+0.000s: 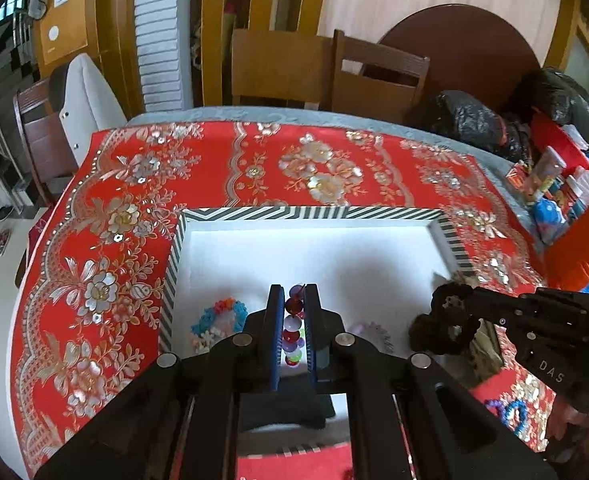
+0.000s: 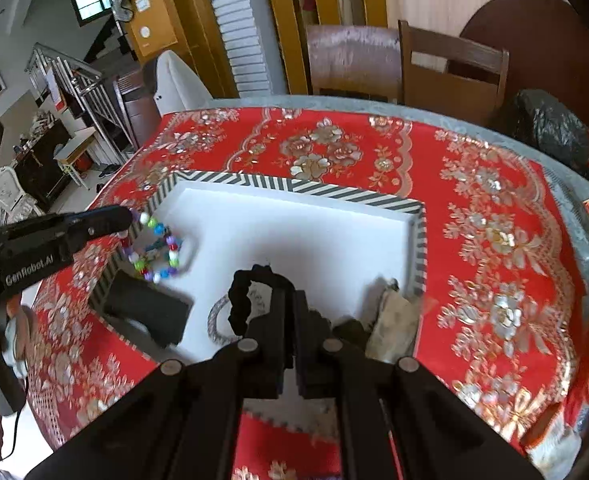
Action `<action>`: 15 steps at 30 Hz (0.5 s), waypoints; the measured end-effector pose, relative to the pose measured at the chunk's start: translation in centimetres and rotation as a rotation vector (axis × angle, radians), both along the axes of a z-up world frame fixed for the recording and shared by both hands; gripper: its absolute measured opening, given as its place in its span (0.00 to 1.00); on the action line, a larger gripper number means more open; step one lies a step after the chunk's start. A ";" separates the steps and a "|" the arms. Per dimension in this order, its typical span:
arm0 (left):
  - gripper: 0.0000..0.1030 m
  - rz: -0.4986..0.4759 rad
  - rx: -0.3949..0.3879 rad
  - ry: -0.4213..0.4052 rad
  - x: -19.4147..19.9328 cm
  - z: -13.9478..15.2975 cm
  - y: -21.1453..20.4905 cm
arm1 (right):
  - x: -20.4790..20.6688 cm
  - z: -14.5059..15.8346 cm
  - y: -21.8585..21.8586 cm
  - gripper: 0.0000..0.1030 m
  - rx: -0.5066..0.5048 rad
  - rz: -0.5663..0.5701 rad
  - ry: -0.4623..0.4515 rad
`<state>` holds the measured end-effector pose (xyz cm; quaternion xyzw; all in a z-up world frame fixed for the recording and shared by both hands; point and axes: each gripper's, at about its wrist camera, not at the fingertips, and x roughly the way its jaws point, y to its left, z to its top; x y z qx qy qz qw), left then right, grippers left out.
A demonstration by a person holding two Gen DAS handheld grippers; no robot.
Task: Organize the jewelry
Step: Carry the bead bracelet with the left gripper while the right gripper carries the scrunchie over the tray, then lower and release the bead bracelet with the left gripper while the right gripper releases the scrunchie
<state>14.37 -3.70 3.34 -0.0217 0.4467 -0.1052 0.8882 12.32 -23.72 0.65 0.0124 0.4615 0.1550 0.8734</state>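
A white tray with a striped rim [image 1: 310, 213] [image 2: 294, 186] lies on the red floral tablecloth. My left gripper [image 1: 293, 292] is shut on a multicoloured bead bracelet [image 1: 292, 326]; in the right wrist view the bracelet [image 2: 156, 250] hangs from that gripper [image 2: 128, 216] over the tray's left edge. My right gripper [image 2: 288, 298] is shut on a black scrunchie [image 2: 250, 294] above the tray; in the left wrist view it [image 1: 450, 306] holds the scrunchie [image 1: 442, 324] at the tray's right side. A blue and orange bracelet [image 1: 219, 318] lies in the tray.
In the tray lie a black box [image 2: 150, 312], a silver bangle [image 2: 218, 320] and a beige item [image 2: 394, 320]. A blue bead bracelet [image 1: 512, 414] lies on the cloth. Black bags [image 1: 470, 120] and a red bin [image 1: 554, 184] stand at the right; chairs [image 1: 378, 76] behind.
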 end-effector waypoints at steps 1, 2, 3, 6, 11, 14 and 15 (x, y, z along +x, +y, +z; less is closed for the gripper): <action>0.13 0.003 0.005 0.004 0.3 -0.3 0.0 | 0.4 -0.2 0.0 0.03 0.000 -0.006 0.003; 0.13 0.005 0.009 0.007 0.6 -0.5 0.0 | 0.9 -0.5 0.0 0.03 0.001 -0.016 0.005; 0.13 0.008 0.016 0.009 0.8 -0.8 0.0 | 1.3 -0.7 -0.1 0.03 0.004 -0.023 0.006; 0.13 0.019 0.042 0.013 1.6 -1.6 0.2 | 2.8 -1.5 -0.5 0.03 0.018 -0.063 0.015; 0.13 0.044 0.063 0.027 2.7 -2.7 1.0 | 4.9 -3.3 -1.5 0.04 0.012 -0.131 0.037; 0.13 0.064 0.064 0.043 3.2 -3.6 1.7 | 5.8 -4.6 -2.5 0.04 0.025 -0.176 0.064; 0.13 0.069 0.066 0.048 3.3 -3.9 1.9 | 5.9 -5.0 -2.8 0.04 0.027 -0.188 0.071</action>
